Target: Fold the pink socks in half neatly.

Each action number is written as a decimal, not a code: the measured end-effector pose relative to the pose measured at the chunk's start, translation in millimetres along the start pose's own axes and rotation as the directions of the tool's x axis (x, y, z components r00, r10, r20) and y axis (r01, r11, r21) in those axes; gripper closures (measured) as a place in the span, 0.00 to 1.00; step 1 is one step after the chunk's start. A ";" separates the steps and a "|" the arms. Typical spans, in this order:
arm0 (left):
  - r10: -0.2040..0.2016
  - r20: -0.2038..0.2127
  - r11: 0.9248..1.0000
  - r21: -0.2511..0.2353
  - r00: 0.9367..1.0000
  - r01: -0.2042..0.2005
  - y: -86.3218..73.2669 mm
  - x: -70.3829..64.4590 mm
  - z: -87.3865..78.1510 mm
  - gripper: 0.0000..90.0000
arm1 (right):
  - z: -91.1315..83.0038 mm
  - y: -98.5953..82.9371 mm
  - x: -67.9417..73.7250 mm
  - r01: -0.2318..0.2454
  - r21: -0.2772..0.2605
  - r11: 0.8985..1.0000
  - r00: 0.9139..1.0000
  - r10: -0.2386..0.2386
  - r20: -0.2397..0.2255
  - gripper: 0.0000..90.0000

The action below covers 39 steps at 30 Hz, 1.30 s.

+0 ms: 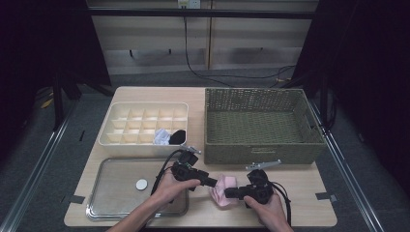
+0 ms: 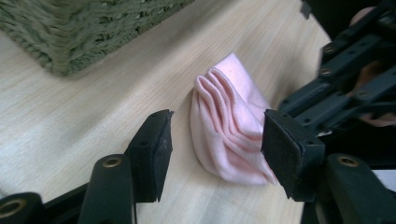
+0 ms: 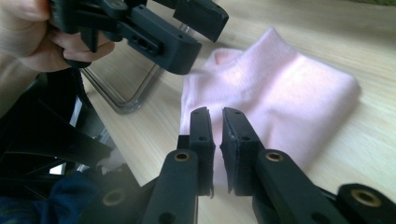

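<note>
A folded pink cloth (image 1: 226, 185) lies on the wooden table near its front edge, between my two grippers. My left gripper (image 1: 212, 182) comes at it from the left. In the left gripper view the gripper (image 2: 217, 135) is open, one jaw on each side of the cloth's (image 2: 229, 121) bunched folds and neither pressing it. My right gripper (image 1: 228, 194) reaches in from the right. In the right gripper view its jaws (image 3: 217, 123) are closed to a thin slit over the near edge of the cloth (image 3: 280, 84), pinching it.
A green wicker basket (image 1: 261, 145) stands behind the cloth at the right. A cream divided organiser (image 1: 145, 140) at the back left holds a white and a black item. A metal tray (image 1: 116, 203) at the front left carries a small white disc (image 1: 141, 184).
</note>
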<state>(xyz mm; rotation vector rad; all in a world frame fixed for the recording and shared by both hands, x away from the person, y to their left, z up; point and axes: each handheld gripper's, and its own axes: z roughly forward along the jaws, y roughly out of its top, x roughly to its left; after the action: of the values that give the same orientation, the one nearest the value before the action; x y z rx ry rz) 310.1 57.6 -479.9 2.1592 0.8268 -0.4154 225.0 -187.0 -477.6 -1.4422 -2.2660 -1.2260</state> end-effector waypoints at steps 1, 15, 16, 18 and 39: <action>0.007 -0.025 1.000 -0.010 1.000 -0.007 -0.8 -1.6 1.8 0.46 | -2.8 -2.0 -0.1 0.001 -0.003 1.000 1.000 -0.001 0.004 0.92; -0.001 -0.004 1.000 0.030 1.000 0.001 5.8 -4.6 15.3 0.40 | -17.1 -21.1 -21.9 -0.081 -0.041 0.996 0.993 0.084 0.079 0.73; 0.015 0.015 0.999 0.046 1.000 -0.016 5.6 -4.4 15.9 0.39 | -15.6 -20.7 -22.1 -0.085 -0.035 0.996 0.993 0.087 0.080 0.71; 0.027 0.000 0.998 0.048 1.000 -0.027 4.7 -6.0 14.2 0.40 | -13.3 -20.7 -22.4 -0.090 -0.034 0.995 0.992 0.093 0.089 0.68; 0.034 -0.005 0.995 0.098 0.999 -0.033 -7.2 -1.9 16.2 0.81 | 3.4 -18.6 -23.1 -0.100 -0.041 0.994 0.994 0.102 0.033 0.72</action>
<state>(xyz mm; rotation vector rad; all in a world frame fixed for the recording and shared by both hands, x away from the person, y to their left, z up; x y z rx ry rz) 303.4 48.0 -493.4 2.2622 0.7874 -0.4403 222.3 -203.3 -502.5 -1.5835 -2.1729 -1.2307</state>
